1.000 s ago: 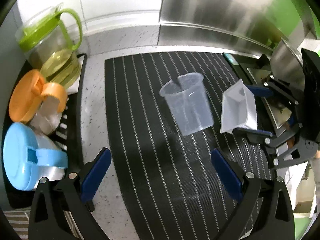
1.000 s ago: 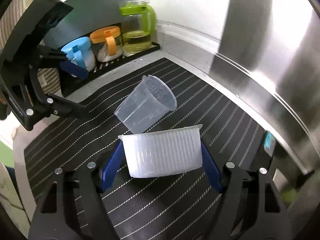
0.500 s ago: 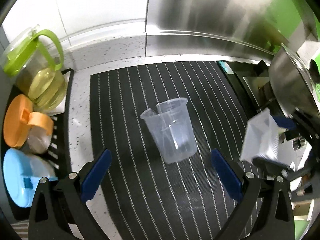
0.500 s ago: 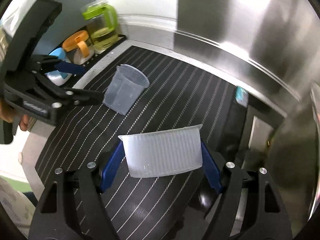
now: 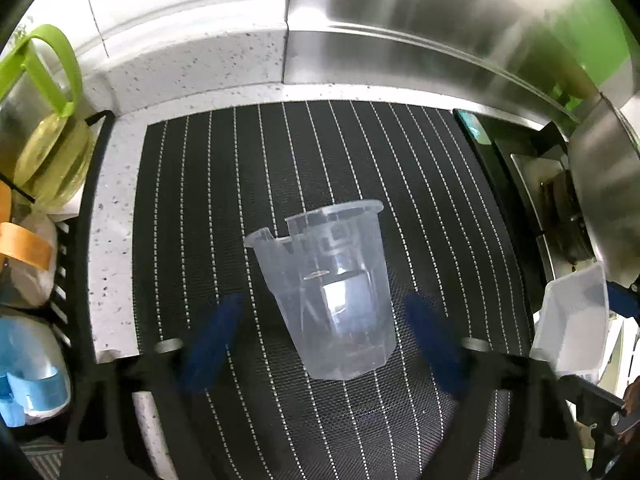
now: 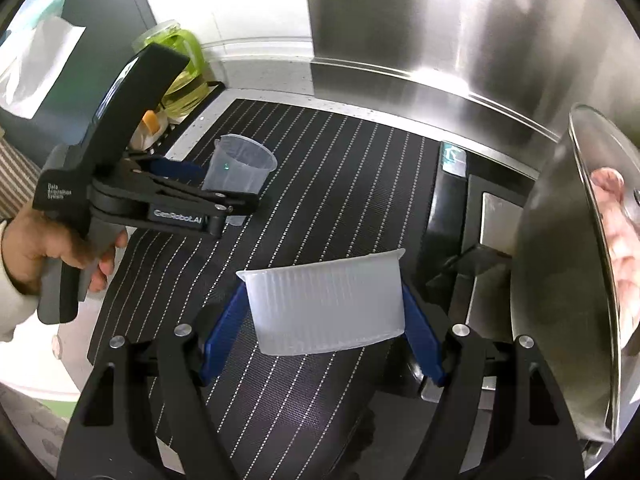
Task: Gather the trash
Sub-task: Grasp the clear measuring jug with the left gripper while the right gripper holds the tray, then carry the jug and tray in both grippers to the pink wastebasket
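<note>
Clear plastic measuring cup (image 5: 328, 288), with spout and printed markings, standing upright near the middle of a black mat with thin white stripes (image 5: 224, 184). Beneath the mat, a speckled white countertop (image 5: 112, 208) — backed by a white wall on the left and a brushed steel panel (image 5: 420, 32) on the right. Along the left edge, a dark rack (image 5: 86, 184) holding a green-lidded jar of yellowish liquid (image 5: 44, 136), an orange-lidded jar (image 5: 20, 240) and a blue-lidded jar (image 5: 28, 364). At far right, a steel pot or lid (image 6: 576, 264), close and blurred, beside a dark appliance surface. Left gripper (image 5: 332, 340) low over the mat, blue finger pads (image 5: 212, 340) spread wide on either side of the cup, blurred, not touching it, holding nothing. From the right wrist view, same left gripper seen side-on, gripped by a bare hand (image 6: 52, 248), pointing at the cup from the left. Right gripper (image 6: 324, 312) raised above the mat's near right portion — jaws closed against the two ends of a ribbed, translucent white plastic tub (image 6: 324, 304), open side facing up and away. In the left wrist view, that tub (image 5: 572, 320) at the far right edge, well apart from the cup.
</note>
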Motion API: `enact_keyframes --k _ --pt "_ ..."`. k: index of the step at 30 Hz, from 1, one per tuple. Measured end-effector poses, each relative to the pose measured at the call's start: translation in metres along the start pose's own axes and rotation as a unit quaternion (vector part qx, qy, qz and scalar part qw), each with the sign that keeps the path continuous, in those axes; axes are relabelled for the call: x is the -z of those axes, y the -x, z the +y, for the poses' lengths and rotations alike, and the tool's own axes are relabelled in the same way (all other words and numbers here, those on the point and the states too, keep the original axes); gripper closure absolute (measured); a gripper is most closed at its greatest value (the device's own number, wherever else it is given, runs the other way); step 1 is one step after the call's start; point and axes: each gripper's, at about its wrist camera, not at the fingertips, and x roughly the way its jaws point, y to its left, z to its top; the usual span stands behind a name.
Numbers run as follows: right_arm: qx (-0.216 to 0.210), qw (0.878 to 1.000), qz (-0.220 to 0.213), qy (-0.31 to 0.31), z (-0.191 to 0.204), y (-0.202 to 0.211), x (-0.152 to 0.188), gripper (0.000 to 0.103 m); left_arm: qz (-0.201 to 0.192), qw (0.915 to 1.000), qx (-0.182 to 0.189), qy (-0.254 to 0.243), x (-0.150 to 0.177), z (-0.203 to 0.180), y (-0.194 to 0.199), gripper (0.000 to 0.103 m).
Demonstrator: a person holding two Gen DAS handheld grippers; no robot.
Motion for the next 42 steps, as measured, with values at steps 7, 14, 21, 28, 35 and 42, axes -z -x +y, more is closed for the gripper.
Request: enact_keyframes --k 7,14,21,28,35,42 --pt "0.006 0.999 -0.011 -0.030 0.002 0.005 0.003 0.030 -0.009 0.9995 0.003 -0.031 0.003 -0.003 0.011 0.050" --pt "0.022 0.998 -0.021 -0.060 0.016 0.021 0.003 0.030 -0.032 0.9955 0.009 -0.089 0.021 -0.002 0.056 0.050" --pt "0.056 0.991 -0.054 -0.112 0.055 0.063 0.019 0.030 -0.051 0.9832 0.030 -0.173 0.054 0.004 0.119 0.050" --pt "0.111 0.967 -0.105 -0.203 0.114 0.121 0.076 0.030 -0.070 0.9581 0.068 -0.269 0.092 0.003 0.173 0.050" --pt "0.173 0.930 -0.132 -0.297 0.169 0.171 0.162 0.030 -0.071 0.9269 0.112 -0.351 0.139 -0.015 0.200 0.050" --pt "0.232 0.886 -0.125 -0.382 0.186 0.208 0.262 0.030 -0.052 0.8917 0.161 -0.420 0.202 -0.065 0.204 0.050"
